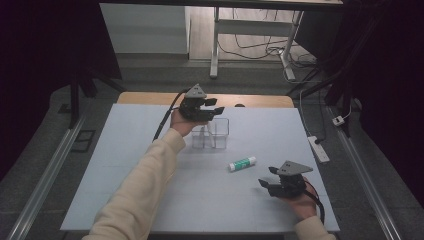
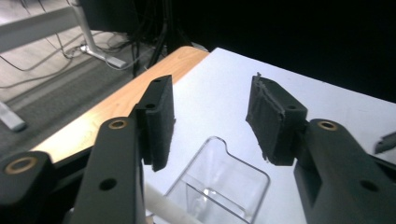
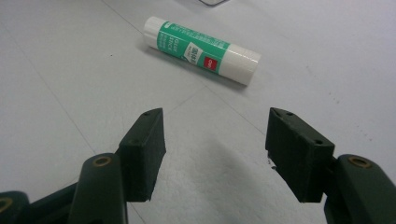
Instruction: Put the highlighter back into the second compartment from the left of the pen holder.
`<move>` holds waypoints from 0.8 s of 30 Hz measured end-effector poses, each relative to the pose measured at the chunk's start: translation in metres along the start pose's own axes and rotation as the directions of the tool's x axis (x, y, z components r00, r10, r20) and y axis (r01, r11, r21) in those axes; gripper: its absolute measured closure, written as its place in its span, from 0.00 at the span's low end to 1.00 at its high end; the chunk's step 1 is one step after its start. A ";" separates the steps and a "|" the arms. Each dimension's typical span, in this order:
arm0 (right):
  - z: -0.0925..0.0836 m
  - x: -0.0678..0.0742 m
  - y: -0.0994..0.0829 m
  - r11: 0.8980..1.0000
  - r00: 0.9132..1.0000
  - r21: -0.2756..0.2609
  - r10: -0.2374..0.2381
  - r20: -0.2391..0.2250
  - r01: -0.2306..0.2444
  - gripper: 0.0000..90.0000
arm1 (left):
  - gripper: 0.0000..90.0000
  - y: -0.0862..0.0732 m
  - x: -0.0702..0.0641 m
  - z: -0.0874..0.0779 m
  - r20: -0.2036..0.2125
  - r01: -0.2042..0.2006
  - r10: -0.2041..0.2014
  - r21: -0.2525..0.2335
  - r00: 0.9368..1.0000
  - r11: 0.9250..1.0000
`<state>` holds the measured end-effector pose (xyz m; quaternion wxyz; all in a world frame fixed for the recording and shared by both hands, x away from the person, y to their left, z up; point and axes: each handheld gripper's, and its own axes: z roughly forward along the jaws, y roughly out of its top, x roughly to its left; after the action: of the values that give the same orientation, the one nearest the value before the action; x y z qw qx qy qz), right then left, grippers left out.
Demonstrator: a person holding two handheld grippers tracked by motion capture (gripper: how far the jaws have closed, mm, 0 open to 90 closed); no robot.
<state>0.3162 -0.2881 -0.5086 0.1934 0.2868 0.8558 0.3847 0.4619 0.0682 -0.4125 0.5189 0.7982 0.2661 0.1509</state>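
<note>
The clear plastic two-compartment holder (image 1: pixel 211 134) stands near the far middle of the pale blue table (image 1: pixel 125 165), with bare surface all around it and the wooden far edge (image 1: pixel 150 98) just behind. A white stick (image 2: pixel 166 205) leans in its left compartment; the right compartment looks empty. The left claw (image 1: pixel 212 112) hangs just above the holder, jaws spread with nothing between them, the sleeved forearm (image 1: pixel 145 185) reaching diagonally across. A green-and-white glue stick (image 1: pixel 242 163) lies flat nearer the front. The right claw (image 1: pixel 267 182) rests low near the right front edge, jaws spread and empty, pointing toward the glue stick.
</note>
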 end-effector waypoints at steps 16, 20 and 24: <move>-0.002 -0.002 0.000 1.000 1.000 -0.010 0.002 0.003 -0.002 0.41 | 0.55 -0.017 -0.016 -0.040 0.003 -0.015 0.015 0.041 1.000 0.999; -0.002 -0.003 0.001 1.000 1.000 -0.010 0.001 0.006 -0.001 0.41 | 0.55 -0.024 -0.020 -0.058 -0.003 -0.009 0.009 0.042 1.000 0.999; -0.003 -0.004 0.000 1.000 1.000 -0.015 0.007 0.010 -0.007 0.41 | 0.55 -0.036 -0.023 -0.077 0.001 0.008 -0.008 0.053 1.000 0.999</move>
<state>0.3179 -0.2926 -0.5057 0.1983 0.2904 0.8509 0.3903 0.3939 0.1234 -0.4121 0.4983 0.8107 0.2732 0.1412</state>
